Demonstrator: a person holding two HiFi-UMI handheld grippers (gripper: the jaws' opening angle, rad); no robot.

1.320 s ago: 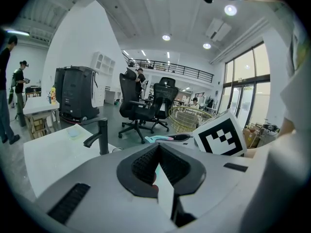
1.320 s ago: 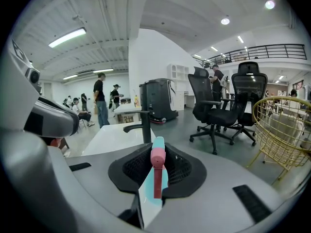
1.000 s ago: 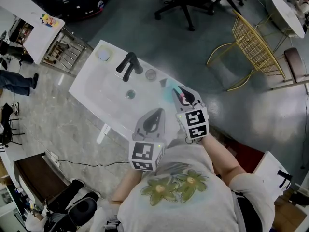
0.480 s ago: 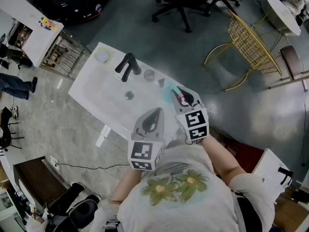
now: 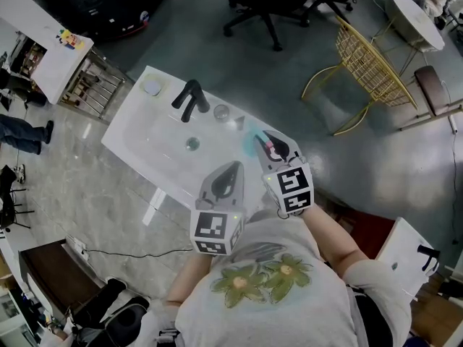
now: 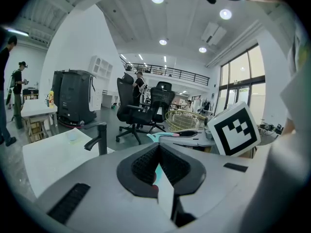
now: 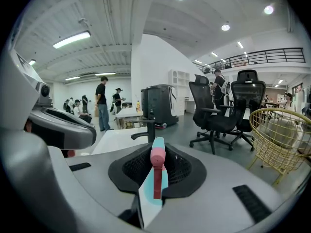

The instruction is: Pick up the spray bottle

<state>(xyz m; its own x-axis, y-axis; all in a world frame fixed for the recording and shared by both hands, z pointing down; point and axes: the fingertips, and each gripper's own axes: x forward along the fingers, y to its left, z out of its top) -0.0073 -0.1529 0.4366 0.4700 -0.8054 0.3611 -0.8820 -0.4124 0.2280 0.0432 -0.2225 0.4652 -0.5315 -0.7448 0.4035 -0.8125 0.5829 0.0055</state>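
the person's right gripper (image 5: 269,144) holds a teal plastic spray bottle with a pink nozzle (image 7: 154,188). its jaws are closed tight on the bottle, one on each side. the pink nozzle pokes up between them. the bottle is up in the air, over the near right end of the long white sink counter (image 5: 155,132). i cannot see it touching the counter.

the left gripper (image 5: 231,176) hangs just off the near edge of the counter. its jaws are pressed together, and i see nothing held in them. it does not touch the bottle.

what has changed in the last second? not much. the right gripper had the bottle a second ago, and it still has it in the same grip. both grippers sit in almost the same spot over the near edge of the counter. only the counter, with its bent black tap (image 5: 190,98), has slid a tiny bit to the left in the head view. i think the person's head turned a little, but i can't be sure.

what does that mean? i think the picking up is done. the bottle has not slipped or tipped. the job now is just to keep the squeeze steady, so the smooth bottle does not slide down out of the jaws.
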